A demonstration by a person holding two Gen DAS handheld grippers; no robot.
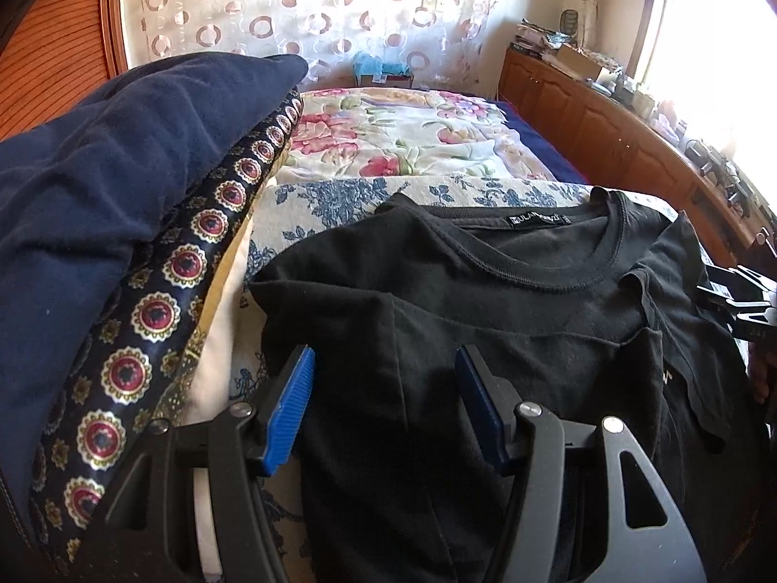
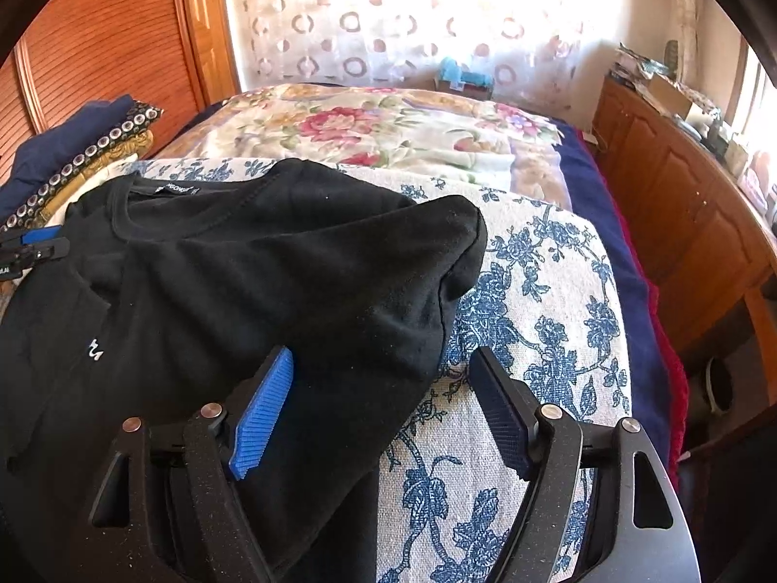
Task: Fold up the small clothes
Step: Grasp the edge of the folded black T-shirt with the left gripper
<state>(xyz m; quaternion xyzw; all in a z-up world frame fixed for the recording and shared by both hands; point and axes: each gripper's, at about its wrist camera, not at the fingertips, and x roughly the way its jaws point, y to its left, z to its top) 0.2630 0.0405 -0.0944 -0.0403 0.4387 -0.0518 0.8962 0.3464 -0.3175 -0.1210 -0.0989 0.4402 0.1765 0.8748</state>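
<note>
A black T-shirt (image 1: 485,301) lies on a blue-and-white floral cloth (image 2: 534,291) on the bed, collar and label at the far side, both sides folded inward. My left gripper (image 1: 383,369) is open, its blue pads (image 1: 291,408) straddling the shirt's left part just above the fabric. My right gripper (image 2: 383,374) is open over the shirt's (image 2: 272,272) right folded edge; its blue pad (image 2: 262,418) rests on the black cloth, the other over the floral cloth. The right gripper shows at the left wrist view's right edge (image 1: 738,301); the left gripper shows at the right wrist view's left edge (image 2: 34,243).
A stack of folded clothes (image 1: 121,223), navy on top with a medallion-patterned piece below, sits left of the shirt. A flowered blanket (image 1: 413,131) covers the far bed. A wooden cabinet (image 2: 680,204) with clutter runs along the right; a curtain (image 2: 413,14) hangs behind.
</note>
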